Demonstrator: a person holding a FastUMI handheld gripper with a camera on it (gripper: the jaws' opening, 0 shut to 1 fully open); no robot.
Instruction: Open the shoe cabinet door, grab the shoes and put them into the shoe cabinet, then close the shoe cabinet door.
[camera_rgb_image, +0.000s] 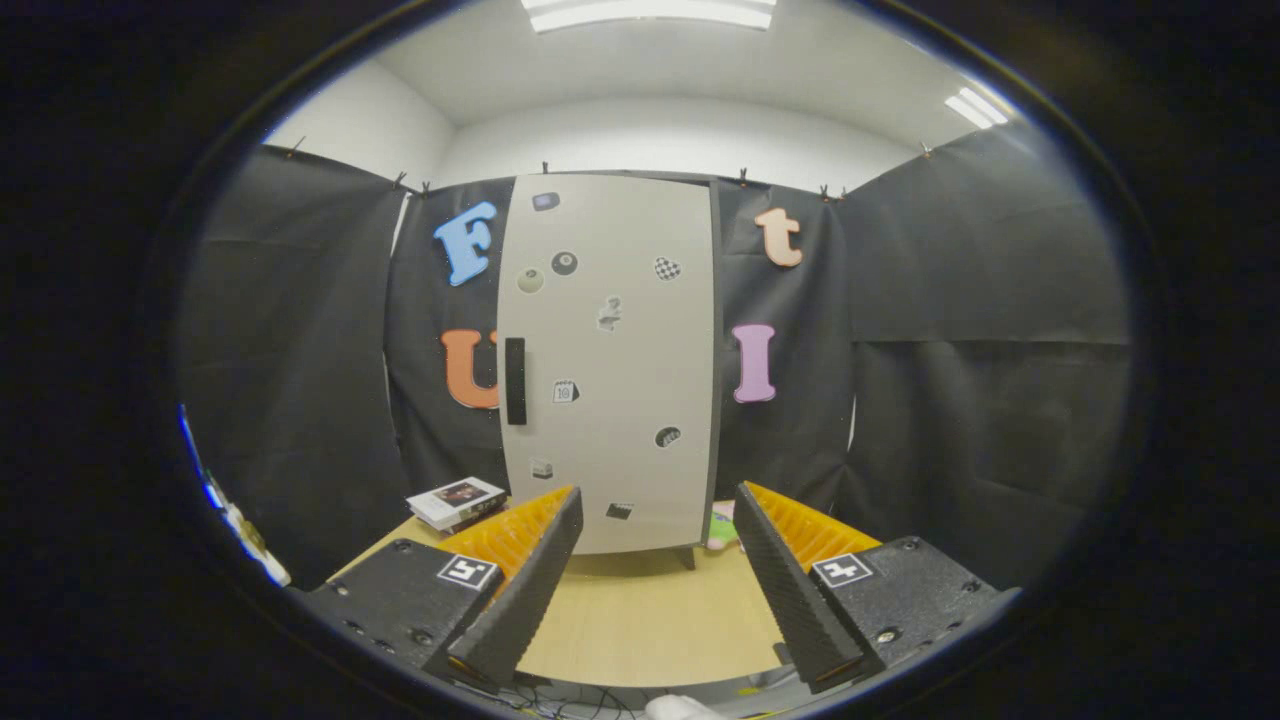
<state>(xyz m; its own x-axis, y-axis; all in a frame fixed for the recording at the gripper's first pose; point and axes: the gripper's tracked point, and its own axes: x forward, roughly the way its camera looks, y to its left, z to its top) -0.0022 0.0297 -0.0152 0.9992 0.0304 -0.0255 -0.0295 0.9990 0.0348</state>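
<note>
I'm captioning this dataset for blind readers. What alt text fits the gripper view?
A tall pale shoe cabinet stands on a wooden table with its door shut, its black handle on the left. The open gripper points at it, holding nothing; books lie left of the cabinet.

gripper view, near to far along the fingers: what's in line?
Open gripper, nothing between its fingers → bare wooden table → closed shoe cabinet door with black handle → black cloth wall behind.
</note>
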